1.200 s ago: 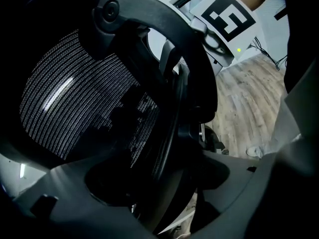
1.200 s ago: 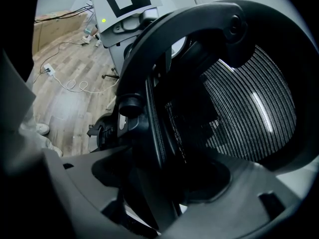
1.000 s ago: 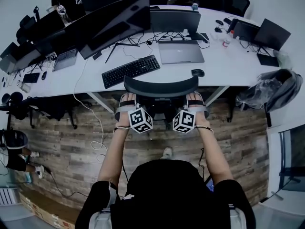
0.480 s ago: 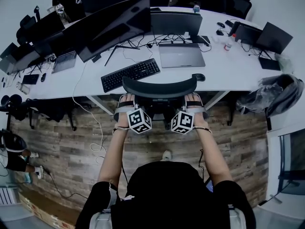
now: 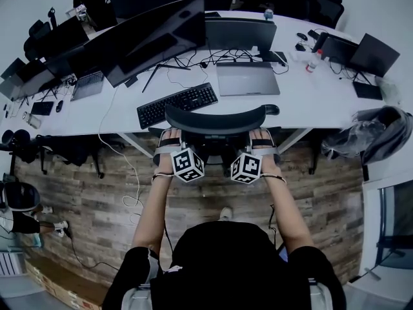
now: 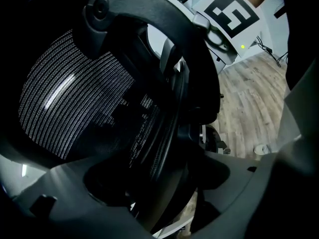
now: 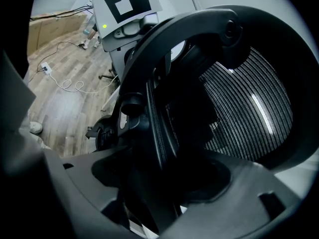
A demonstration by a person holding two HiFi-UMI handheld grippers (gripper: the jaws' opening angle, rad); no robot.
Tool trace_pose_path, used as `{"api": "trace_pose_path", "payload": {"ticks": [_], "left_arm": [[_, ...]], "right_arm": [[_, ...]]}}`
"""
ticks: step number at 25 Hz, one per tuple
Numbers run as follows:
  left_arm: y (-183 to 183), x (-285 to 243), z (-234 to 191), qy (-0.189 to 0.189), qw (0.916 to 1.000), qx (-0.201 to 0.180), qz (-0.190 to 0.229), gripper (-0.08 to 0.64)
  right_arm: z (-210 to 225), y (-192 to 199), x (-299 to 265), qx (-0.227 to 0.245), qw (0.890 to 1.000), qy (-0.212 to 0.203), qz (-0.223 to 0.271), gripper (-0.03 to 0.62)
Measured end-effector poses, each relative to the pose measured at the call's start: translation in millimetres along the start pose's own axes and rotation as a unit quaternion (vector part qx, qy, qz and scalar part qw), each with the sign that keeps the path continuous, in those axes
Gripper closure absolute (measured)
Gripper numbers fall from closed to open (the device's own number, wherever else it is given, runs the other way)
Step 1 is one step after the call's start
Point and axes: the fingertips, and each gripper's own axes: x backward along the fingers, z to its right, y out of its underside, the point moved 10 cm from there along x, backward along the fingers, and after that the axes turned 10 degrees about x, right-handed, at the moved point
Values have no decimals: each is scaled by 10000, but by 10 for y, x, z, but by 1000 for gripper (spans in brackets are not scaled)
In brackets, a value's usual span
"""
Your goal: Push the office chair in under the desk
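Your left claw (image 6: 168,193) is closed on the office chair (image 5: 216,119). The dark side rim of the backrest runs straight up between its jaws and fills the gap. The grey mesh (image 6: 75,98) spreads out to that claw's left. Past the rim, up and to the right, you can see the marker cube (image 6: 232,11) of your other claw.

Your right claw (image 7: 154,198) mirrors it, gripping the opposite side rim of the same backrest. There the mesh fans out to the claw's right, and wooden floor (image 7: 60,108) shows on its left.

From the head view, both claws sit side by side on the back of the chair, one at each end of the curved top bar. Your arms reach forward to them.

Just ahead of the claws, the top bar lies along the near edge of the white desk (image 5: 303,92). The rest of the chair is hidden below that bar.

Beyond the left claw, a black keyboard (image 5: 177,101) lies at an angle on the desk. Beyond the right claw, a dark mouse (image 5: 271,109) sits just past the end of the top bar.

Further out, between the two claws, there is a closed grey laptop (image 5: 246,77). A long curved monitor (image 5: 155,34) stands behind the keyboard.

Well off to the right claw's side, a grey bag (image 5: 371,128) rests by the end of the desk.
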Motion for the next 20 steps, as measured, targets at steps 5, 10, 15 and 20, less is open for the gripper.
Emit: {"api": "trace_pose_path", "payload": {"ticks": [5,10,15,20], "left_arm": [[7,-84,-46,-30,10000,-3,-34,197],[4,-143,-99,-85,9999,-17,-70,196],[-10,-205,-113,-158,9999,-12,-50,193],[-28,-231,-128,-163,9999,-11,-48,192]], "right_arm": [[34,17,-84,6,10000,30,34,278],[81,17,-146,-8,10000,39,62,278],[111,50,-205,13,10000,37,64,278],[146,74,-227,21,9999,11,105,278]]}}
